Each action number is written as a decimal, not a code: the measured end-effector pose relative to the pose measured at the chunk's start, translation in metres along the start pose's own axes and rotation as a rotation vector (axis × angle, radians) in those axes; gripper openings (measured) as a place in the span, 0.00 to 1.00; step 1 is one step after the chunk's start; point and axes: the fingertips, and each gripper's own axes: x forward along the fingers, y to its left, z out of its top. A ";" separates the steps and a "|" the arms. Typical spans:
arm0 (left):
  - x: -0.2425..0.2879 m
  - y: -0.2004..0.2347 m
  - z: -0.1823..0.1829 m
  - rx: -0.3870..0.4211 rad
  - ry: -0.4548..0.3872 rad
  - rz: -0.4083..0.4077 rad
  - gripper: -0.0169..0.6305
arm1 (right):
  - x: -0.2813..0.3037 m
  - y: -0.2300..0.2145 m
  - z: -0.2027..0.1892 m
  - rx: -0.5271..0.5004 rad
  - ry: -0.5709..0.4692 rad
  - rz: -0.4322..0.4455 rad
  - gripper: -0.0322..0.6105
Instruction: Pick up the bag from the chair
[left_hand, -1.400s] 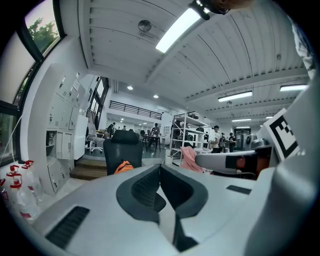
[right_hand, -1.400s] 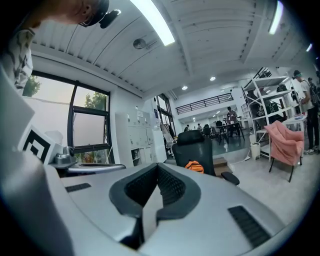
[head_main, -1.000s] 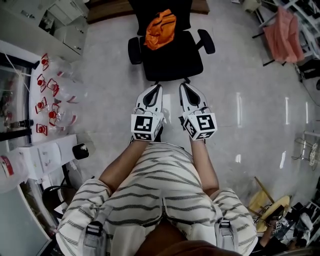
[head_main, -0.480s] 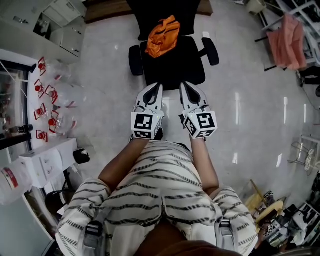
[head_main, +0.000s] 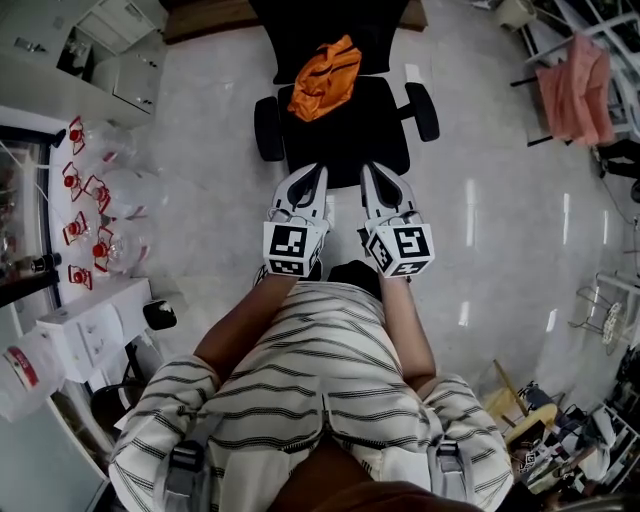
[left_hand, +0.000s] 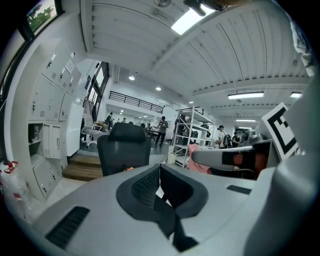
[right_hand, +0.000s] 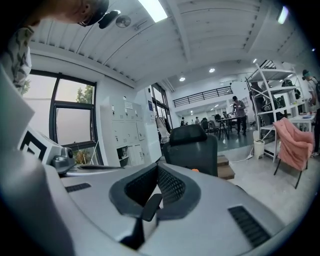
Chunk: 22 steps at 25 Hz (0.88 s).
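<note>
An orange bag (head_main: 325, 78) lies crumpled at the back of a black office chair's seat (head_main: 350, 135), against the backrest. My left gripper (head_main: 314, 172) and right gripper (head_main: 368, 170) are held side by side with their tips over the seat's front edge, short of the bag. Both are shut with nothing between the jaws. The left gripper view shows the shut left gripper (left_hand: 160, 168) pointing at the chair (left_hand: 124, 150), with a sliver of orange bag (left_hand: 129, 168) just above it. In the right gripper view, the chair (right_hand: 192, 145) and a bit of bag (right_hand: 195, 170) stand ahead of the shut right gripper (right_hand: 157, 168).
A white table (head_main: 45, 140) at the left holds several clear containers with red tags (head_main: 95, 190). White cabinets (head_main: 120, 55) and a wooden step (head_main: 215, 20) lie beyond. A pink cloth (head_main: 575, 75) hangs on a rack at the right. Clutter (head_main: 560, 425) sits at the lower right.
The chair and bag have come closer. The gripper tips now overlap the seat's front edge. Both grippers stay shut, side by side.
</note>
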 end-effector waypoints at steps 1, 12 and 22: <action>0.003 0.000 -0.001 0.000 0.002 0.001 0.06 | 0.002 -0.003 0.000 0.001 0.001 0.000 0.08; 0.048 0.001 -0.014 0.044 0.038 0.080 0.06 | 0.030 -0.051 0.001 -0.027 -0.008 0.045 0.08; 0.094 0.002 -0.031 0.050 0.100 0.172 0.06 | 0.057 -0.093 -0.014 0.003 0.047 0.111 0.08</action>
